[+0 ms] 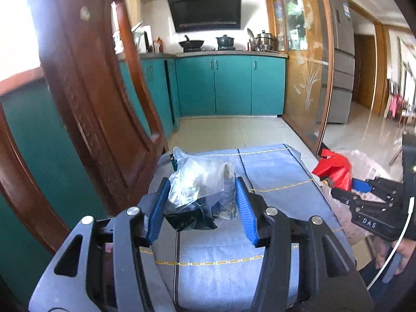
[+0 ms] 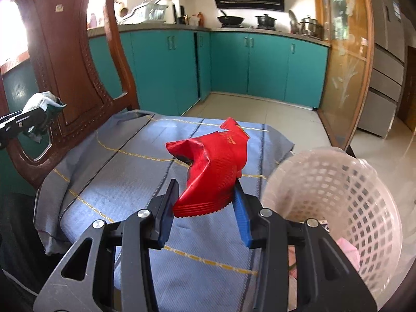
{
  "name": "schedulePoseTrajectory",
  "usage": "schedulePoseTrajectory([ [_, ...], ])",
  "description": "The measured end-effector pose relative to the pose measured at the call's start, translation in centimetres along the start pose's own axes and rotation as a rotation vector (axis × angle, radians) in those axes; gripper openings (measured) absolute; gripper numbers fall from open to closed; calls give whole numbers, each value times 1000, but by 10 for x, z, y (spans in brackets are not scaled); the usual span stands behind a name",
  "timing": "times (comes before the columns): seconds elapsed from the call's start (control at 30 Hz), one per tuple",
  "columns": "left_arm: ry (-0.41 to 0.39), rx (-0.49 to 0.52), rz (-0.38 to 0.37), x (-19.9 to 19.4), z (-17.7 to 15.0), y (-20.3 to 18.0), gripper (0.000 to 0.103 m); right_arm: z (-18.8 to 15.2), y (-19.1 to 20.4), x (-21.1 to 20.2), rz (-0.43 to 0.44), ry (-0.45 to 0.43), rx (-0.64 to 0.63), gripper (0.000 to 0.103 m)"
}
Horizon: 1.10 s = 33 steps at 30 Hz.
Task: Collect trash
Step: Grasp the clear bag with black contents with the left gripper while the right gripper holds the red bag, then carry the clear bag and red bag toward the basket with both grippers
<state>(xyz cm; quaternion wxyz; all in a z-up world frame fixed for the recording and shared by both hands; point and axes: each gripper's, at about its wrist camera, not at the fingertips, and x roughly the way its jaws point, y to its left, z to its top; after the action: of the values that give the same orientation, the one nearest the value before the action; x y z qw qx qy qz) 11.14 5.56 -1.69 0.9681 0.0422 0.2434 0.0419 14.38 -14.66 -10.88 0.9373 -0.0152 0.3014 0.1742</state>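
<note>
Above the blue-grey quilted seat cushion (image 2: 109, 171) of the carved brown wooden chair (image 2: 65, 52), both tools carry trash. Left gripper (image 1: 201, 202): blue pads closed on a crumpled clear plastic bag with dark contents (image 1: 200, 192), held over the cushion. Right gripper (image 2: 205, 205): jaws narrow, clamped on a creased red foil wrapper (image 2: 210, 171), also over the cushion. Pale pink perforated plastic basket (image 2: 345, 197): just beside the cushion's right edge, near the right gripper, with something pink inside.
</note>
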Motion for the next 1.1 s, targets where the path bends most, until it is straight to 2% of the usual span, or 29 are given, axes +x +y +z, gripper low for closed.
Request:
schedulePoseTrajectory([
  [0.23, -52, 81, -11, -21, -1, -38, 52, -10, -8, -12, -27, -14, 1, 42],
  [0.43, -48, 80, 14, -24, -5, -38, 52, -12, -1, -19, -25, -31, -31, 42],
  [0.73, -66, 37, 47, -25, -3, -31, 52, -14, 30, -34, 2, -106, -154, 42],
  [0.9, -71, 25, 28, -27, -5, -31, 52, -8, 1, -46, -63, -136, -97, 42],
  [1.03, -60, 32, -12, -25, -6, -37, 52, -5, -28, -67, -171, -199, -78, 42],
  [1.1, -50, 40, -33, -22, -5, -41, 52, 0, -45, -80, -168, -229, -57, 42],
])
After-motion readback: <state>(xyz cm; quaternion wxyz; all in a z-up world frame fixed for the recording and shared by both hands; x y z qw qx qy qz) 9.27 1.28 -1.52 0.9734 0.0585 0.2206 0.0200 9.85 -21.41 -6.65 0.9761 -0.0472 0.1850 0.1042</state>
